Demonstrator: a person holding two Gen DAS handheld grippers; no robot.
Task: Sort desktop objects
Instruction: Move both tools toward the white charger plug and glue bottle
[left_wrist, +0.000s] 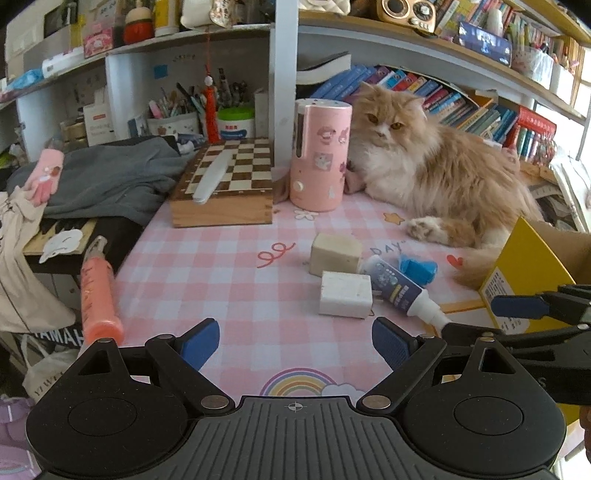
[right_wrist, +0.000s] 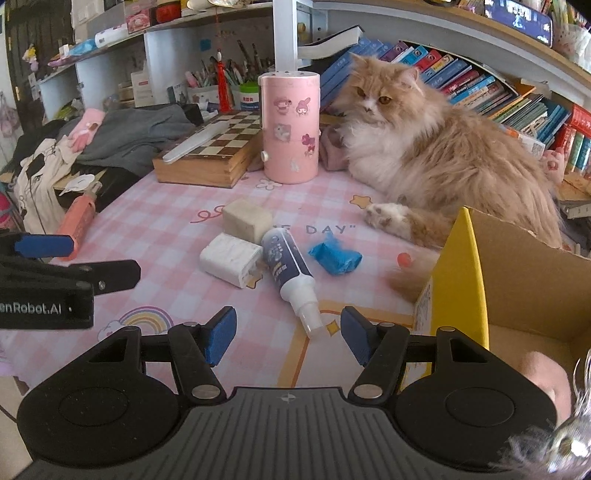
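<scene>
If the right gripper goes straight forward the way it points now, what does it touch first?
Most likely the spray bottle. Its white nozzle end lies just ahead, between the open fingers of the right gripper. The white block sits slightly left of that line. Depth is hard to judge in the fisheye view.

A fluffy ginger-and-white cat (left_wrist: 436, 173) lies on the pink checked table mat (left_wrist: 229, 280) before shelved books (left_wrist: 458, 99), beside a wooden chessboard box (left_wrist: 225, 184) and grey clothing (left_wrist: 110, 177)
</scene>
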